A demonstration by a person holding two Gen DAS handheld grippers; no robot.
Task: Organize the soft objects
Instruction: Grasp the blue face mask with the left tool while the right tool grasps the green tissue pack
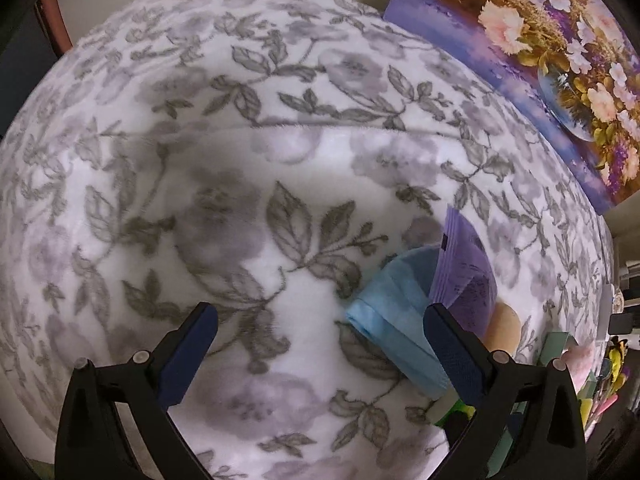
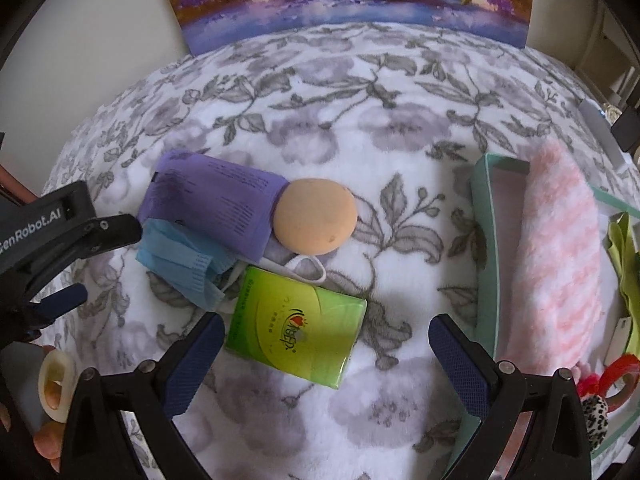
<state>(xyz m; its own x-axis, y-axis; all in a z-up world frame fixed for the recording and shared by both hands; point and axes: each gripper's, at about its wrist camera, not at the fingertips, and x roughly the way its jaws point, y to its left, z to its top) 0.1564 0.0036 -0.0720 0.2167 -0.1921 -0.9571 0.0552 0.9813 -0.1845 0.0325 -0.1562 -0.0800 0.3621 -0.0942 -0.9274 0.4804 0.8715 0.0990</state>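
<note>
Both the left tongs (image 1: 320, 332) and right tongs (image 2: 326, 340) are hanging apart, the right ones straddling the green tissue pack (image 2: 296, 332).

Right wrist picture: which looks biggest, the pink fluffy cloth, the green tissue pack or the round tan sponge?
1. pink fluffy cloth
2. green tissue pack
3. round tan sponge
The pack lies nearer the camera than the sponge, so that gap may be exaggerated.

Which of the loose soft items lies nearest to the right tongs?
The green tissue pack, lying between the open right tongs; the mask, purple packet and round sponge lie farther away.
</note>
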